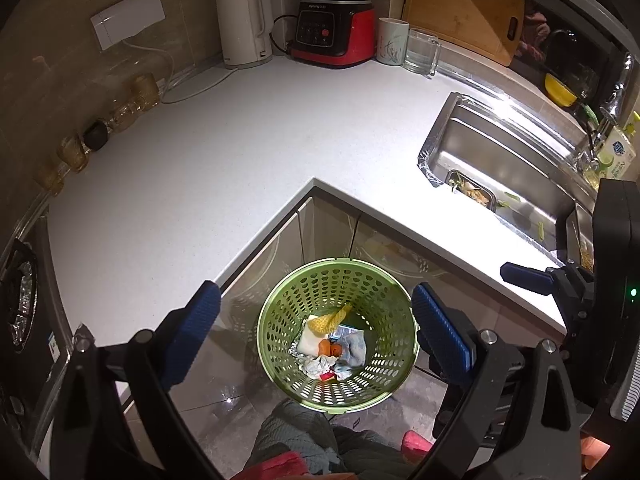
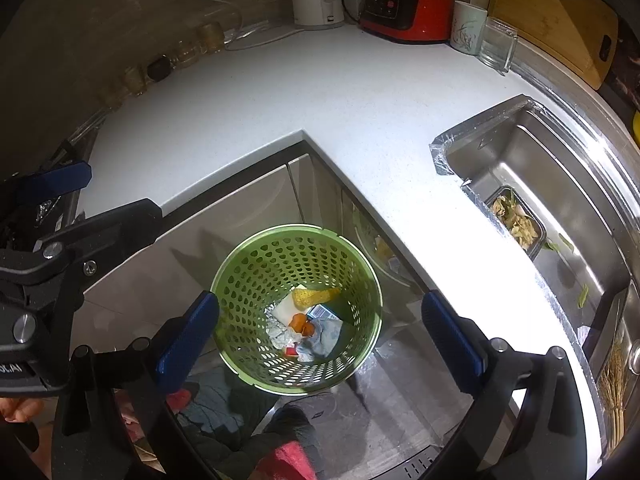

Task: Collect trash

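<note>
Counter [image 1: 248,152]: white speckled stone, L-shaped, inner corner above the basket
Sink [image 1: 516,160]: stainless steel, set at the counter's right edge
Basket [image 1: 296,312]: green perforated plastic, round, on the floor
Trash [image 1: 334,346]: crumpled foil, paper and peel, lying inside the basket
Left gripper [image 1: 316,336]: ribbed blue pads spread wide, nothing held
Right gripper [image 2: 320,340]: spread wide, nothing held

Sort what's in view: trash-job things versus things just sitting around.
Job: green basket, the scraps in it, food scraps in the sink.
Sitting around: kettle, red blender, mug, glass, cutting board.
</note>
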Motion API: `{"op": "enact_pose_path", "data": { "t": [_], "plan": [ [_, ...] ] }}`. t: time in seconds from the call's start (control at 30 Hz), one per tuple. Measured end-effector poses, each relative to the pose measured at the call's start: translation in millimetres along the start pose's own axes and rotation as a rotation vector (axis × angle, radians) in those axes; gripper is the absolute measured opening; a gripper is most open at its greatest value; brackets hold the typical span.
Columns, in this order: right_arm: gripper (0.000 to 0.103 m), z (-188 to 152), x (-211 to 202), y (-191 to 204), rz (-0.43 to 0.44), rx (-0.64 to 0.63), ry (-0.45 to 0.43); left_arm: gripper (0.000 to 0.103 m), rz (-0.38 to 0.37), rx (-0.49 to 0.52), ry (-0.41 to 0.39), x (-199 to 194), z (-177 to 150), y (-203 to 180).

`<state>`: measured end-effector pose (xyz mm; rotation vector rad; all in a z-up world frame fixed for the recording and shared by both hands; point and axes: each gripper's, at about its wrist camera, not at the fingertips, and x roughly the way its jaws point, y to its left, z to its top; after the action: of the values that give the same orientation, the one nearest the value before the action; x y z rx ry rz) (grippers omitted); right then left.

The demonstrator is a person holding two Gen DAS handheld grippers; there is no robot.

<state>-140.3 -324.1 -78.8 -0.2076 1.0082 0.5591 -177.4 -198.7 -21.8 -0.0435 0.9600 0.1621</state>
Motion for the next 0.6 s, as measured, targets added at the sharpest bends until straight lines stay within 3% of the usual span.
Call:
{"op": "enact_pose_path", "data": {
  "t": [0.37,0.6],
  "plan": [
    [0.1,35,23,16,0.0,-0.028,0.019,0.093,0.005,-0.052,0.042,21,18,35],
    [0.1,91,26,43,-0.028,-0.045,-0.051,0.093,0.044,-0.115,-0.04,14,55,95]
  ]
}}
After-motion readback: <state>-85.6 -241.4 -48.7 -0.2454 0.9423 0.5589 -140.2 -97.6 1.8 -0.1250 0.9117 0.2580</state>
